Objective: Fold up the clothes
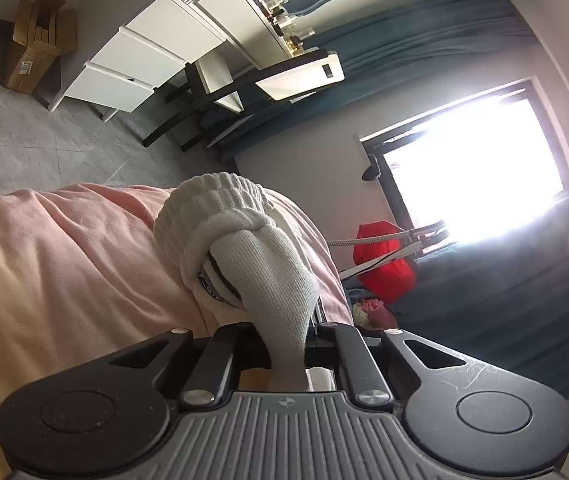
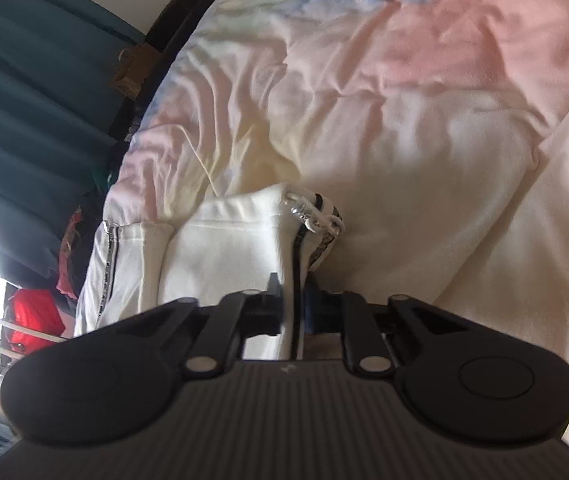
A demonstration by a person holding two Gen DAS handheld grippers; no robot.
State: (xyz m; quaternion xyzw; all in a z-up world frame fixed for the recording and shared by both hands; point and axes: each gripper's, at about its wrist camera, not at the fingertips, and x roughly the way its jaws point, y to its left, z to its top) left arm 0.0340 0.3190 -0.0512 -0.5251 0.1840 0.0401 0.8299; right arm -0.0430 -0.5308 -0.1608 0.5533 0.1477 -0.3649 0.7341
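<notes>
A white garment with black-and-white striped trim lies on the pastel bedspread (image 2: 404,120). In the left wrist view its ribbed knit cuff (image 1: 220,208) bunches up ahead, and my left gripper (image 1: 288,344) is shut on the white knit fabric, which runs back between the jaws. In the right wrist view the white garment (image 2: 224,248) is folded over, with a clear chain clasp (image 2: 316,216) at its corner. My right gripper (image 2: 294,304) is shut on the garment's trimmed edge. The fingertips of both grippers are hidden by cloth.
The bed's pink and yellow cover (image 1: 64,260) fills the left. Beyond it are a white drawer unit (image 1: 132,68), a black-framed chair (image 1: 220,92), cardboard boxes (image 1: 36,40), teal curtains (image 1: 404,40), a bright window (image 1: 484,168) and a red bag (image 1: 384,264).
</notes>
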